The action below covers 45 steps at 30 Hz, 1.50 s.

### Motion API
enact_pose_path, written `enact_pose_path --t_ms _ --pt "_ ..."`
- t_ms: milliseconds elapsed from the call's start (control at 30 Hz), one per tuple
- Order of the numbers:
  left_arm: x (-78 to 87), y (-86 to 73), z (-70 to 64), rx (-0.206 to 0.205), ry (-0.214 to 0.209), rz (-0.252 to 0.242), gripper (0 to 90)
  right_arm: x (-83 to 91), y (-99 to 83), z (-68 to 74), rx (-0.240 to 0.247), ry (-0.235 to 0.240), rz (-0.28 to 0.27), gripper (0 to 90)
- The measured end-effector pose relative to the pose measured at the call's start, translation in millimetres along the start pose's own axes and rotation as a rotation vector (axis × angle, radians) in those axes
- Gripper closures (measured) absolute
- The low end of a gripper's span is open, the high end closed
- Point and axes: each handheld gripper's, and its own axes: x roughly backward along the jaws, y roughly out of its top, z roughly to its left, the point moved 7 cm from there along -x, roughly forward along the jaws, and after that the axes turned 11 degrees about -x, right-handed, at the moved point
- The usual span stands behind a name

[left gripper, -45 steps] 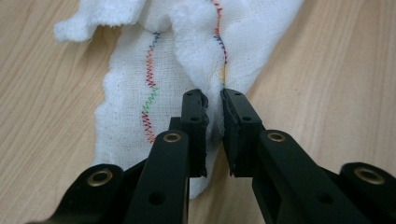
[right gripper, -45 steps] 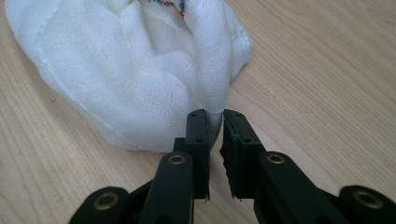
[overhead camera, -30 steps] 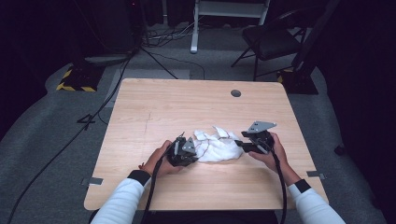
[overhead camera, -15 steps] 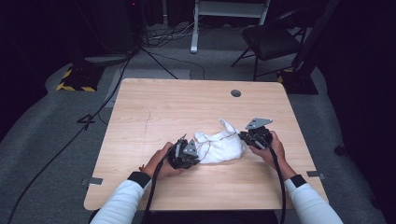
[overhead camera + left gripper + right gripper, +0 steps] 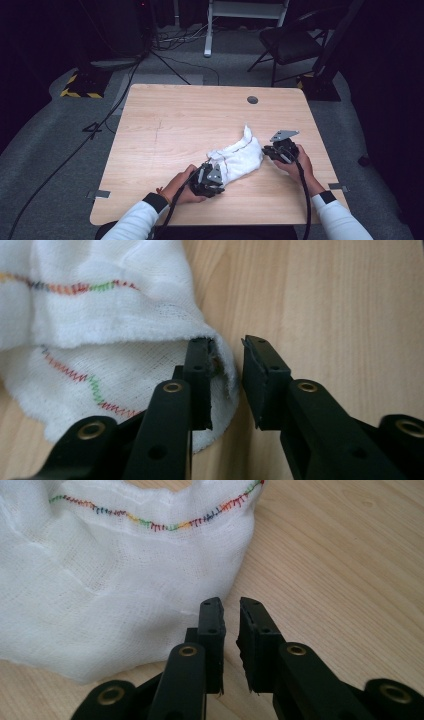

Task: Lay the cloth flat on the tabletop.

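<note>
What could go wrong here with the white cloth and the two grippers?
The left gripper stands open with a thin edge of the white cloth between its jaws; closing could pinch one layer or miss it. The right gripper is nearly closed on bare wood beside the cloth, so it may grasp nothing. The cloth lies bunched on the table, so a pull might drag the heap.

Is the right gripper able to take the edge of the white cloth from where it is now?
Probably yes. The right gripper sits beside the white cloth with its jaws slightly apart, and nothing lies between them on the table.
</note>
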Motion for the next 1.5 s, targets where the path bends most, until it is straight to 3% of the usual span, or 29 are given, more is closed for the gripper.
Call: enact_pose_path --t_ms 100,167,267,367,500,600,733,800,900,967,1033,1100,1167,1367,1500 --pt "0.0 1.8 -0.7 0.009 0.000 0.003 58.0 3.0 4.1 2.7 0.020 -0.003 -0.026 77.1" --pt "3.3 1.5 4.1 0.019 0.025 -0.001 50.3 5.7 6.2 5.0 0.027 -0.003 -0.041 74.6" --pt "11.6 -1.0 14.7 0.085 0.055 -0.026 40.6 9.1 9.1 7.5 0.029 -0.002 -0.065 71.9" --pt "23.3 -6.0 28.2 0.148 0.113 -0.054 31.9 13.2 12.1 13.3 0.040 0.026 -0.092 68.4" --pt "35.4 -13.5 49.3 0.232 0.182 -0.103 28.3 18.9 14.4 26.8 0.070 0.088 -0.114 66.7" --pt "34.6 -19.4 64.3 0.253 0.218 -0.082 28.6 23.4 14.7 42.1 0.107 0.133 -0.116 65.1" --pt "26.5 -30.3 79.7 0.274 0.241 -0.028 31.6 23.1 10.8 58.8 0.155 0.164 -0.092 62.0" --pt "22.0 -34.8 85.7 0.283 0.253 -0.013 33.2 19.6 8.1 63.8 0.190 0.156 -0.061 59.4" --pt "15.7 -37.6 91.8 0.254 0.280 0.014 38.1 14.0 3.8 62.1 0.192 0.142 -0.019 57.3" --pt "13.3 -35.2 92.8 0.218 0.281 0.021 43.9 11.0 0.1 58.2 0.176 0.143 0.005 56.2" --pt "11.3 -29.9 92.3 0.215 0.257 0.007 46.9 11.3 -2.1 55.2 0.168 0.143 0.012 55.9" --pt "10.5 -25.5 93.2 0.200 0.240 0.004 58.1 13.5 -2.6 52.1 0.157 0.141 0.007 55.9" --pt "11.7 -22.6 93.6 0.170 0.246 -0.002 76.0 18.7 1.1 43.7 0.144 0.115 -0.023 56.1" --pt "22.1 -18.4 95.4 0.144 0.274 -0.035 87.2 20.0 16.3 22.5 0.086 0.056 -0.091 56.2" --pt "34.7 -14.8 95.6 0.130 0.310 -0.074 88.1 3.3 24.9 4.0 0.028 0.027 -0.073 54.4"
